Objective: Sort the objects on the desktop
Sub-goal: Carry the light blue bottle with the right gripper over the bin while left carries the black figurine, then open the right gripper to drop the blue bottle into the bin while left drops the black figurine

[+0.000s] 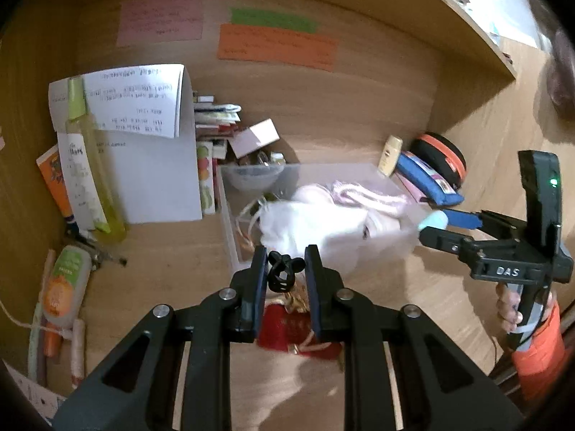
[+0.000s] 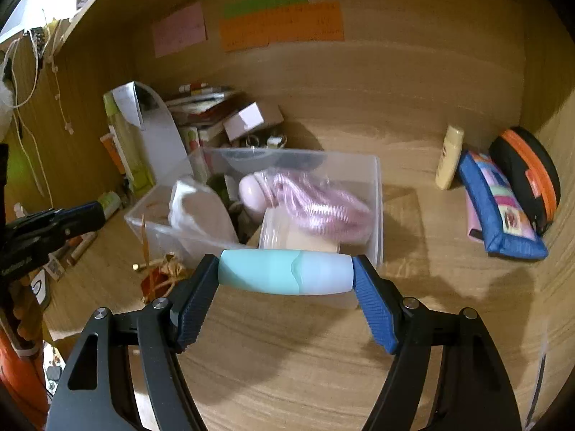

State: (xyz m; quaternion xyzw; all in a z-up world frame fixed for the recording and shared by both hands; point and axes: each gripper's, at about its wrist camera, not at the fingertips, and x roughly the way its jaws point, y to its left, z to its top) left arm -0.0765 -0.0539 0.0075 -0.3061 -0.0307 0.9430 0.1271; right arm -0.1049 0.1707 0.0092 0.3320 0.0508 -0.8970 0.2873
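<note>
Black jaws of the left gripper (image 1: 285, 273), low in the left wrist frame's centre, are pinching a small black clip (image 1: 282, 269) narrowly above a red pouch (image 1: 287, 334). Across the right wrist frame's middle, the right gripper (image 2: 285, 274) is clamping a pale teal tube (image 2: 285, 272) end to end, in front of a clear plastic bin (image 2: 373, 215) on the wooden desk (image 2: 287, 359).

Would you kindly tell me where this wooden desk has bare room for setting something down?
Free: the wooden desk between the clear plastic bin and the blue zip pouch, and the near strip fronting the bin. Crowded: the back-left corner, with the stacked books, the yellow-green bottle and the tubes.
</note>
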